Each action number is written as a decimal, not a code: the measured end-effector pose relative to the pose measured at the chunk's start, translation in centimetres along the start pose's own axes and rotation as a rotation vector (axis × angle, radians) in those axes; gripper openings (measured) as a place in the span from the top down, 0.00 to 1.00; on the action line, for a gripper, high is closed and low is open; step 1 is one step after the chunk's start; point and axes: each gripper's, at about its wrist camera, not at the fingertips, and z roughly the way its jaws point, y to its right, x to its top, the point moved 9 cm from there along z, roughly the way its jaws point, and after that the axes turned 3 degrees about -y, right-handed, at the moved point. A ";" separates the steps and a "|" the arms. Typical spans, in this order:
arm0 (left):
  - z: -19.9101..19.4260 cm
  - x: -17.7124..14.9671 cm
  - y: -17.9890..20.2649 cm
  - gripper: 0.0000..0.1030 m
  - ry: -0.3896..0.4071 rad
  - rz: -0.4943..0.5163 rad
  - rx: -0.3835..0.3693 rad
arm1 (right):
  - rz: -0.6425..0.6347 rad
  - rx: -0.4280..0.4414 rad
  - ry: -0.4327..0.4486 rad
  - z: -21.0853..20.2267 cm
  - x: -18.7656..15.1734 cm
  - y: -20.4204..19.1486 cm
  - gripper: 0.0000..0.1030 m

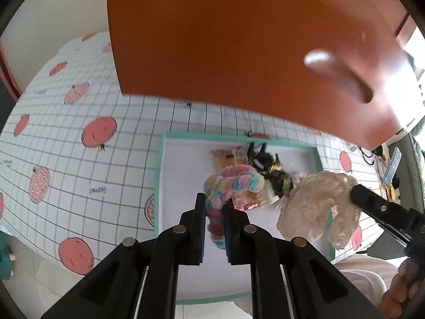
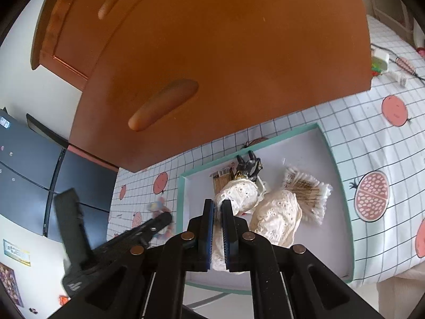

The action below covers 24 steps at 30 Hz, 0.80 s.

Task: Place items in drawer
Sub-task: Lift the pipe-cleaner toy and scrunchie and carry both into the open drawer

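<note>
My left gripper [image 1: 214, 202] is shut on a fluffy pastel scrunchie [image 1: 233, 180], held over the white teal-rimmed tray [image 1: 159, 186]. My right gripper [image 2: 217, 203] is shut on a cream lace scrunchie [image 2: 276, 218] above the same tray [image 2: 332, 234]. In the left wrist view the right gripper [image 1: 356, 194] comes in from the right with the lace scrunchie [image 1: 318, 207]. A black claw clip [image 2: 247, 167], a bundle of cotton swabs [image 2: 305, 194] and a brown packet [image 1: 223, 156] lie in the tray. Behind it stands the orange-brown drawer unit [image 2: 239, 53], its front shut, with a recessed handle [image 2: 164, 103].
The tray lies on a grid tablecloth with red fruit prints [image 1: 98, 133]. Chargers and cables [image 2: 385, 63] lie at the back right. A black cabinet [image 2: 32, 170] stands to the left. A phone [image 1: 393, 167] sits off the table's right side. A person's hand [image 1: 401, 284] holds the right gripper.
</note>
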 end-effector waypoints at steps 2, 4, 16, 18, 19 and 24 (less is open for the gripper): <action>-1.2 0.6 0.1 0.88 0.026 0.005 -0.007 | -0.030 -0.039 -0.001 -0.4 0.1 -0.5 0.93; -2.7 1.1 0.3 0.88 0.054 0.007 -0.019 | -0.055 -0.062 0.006 -1.1 0.5 -1.1 0.94; -12.9 4.6 3.0 0.88 0.276 0.068 -0.083 | -0.230 -0.030 0.217 -12.1 5.8 -7.4 0.94; -14.3 5.3 3.5 0.88 0.306 0.079 -0.095 | -0.253 -0.028 0.255 -13.7 7.0 -8.2 0.94; -15.2 5.8 3.9 0.88 0.326 0.088 -0.106 | -0.262 -0.025 0.275 -14.6 7.7 -8.6 0.94; -17.9 8.6 4.8 0.88 0.385 0.116 -0.093 | -0.305 -0.039 0.363 -18.3 11.7 -10.7 0.94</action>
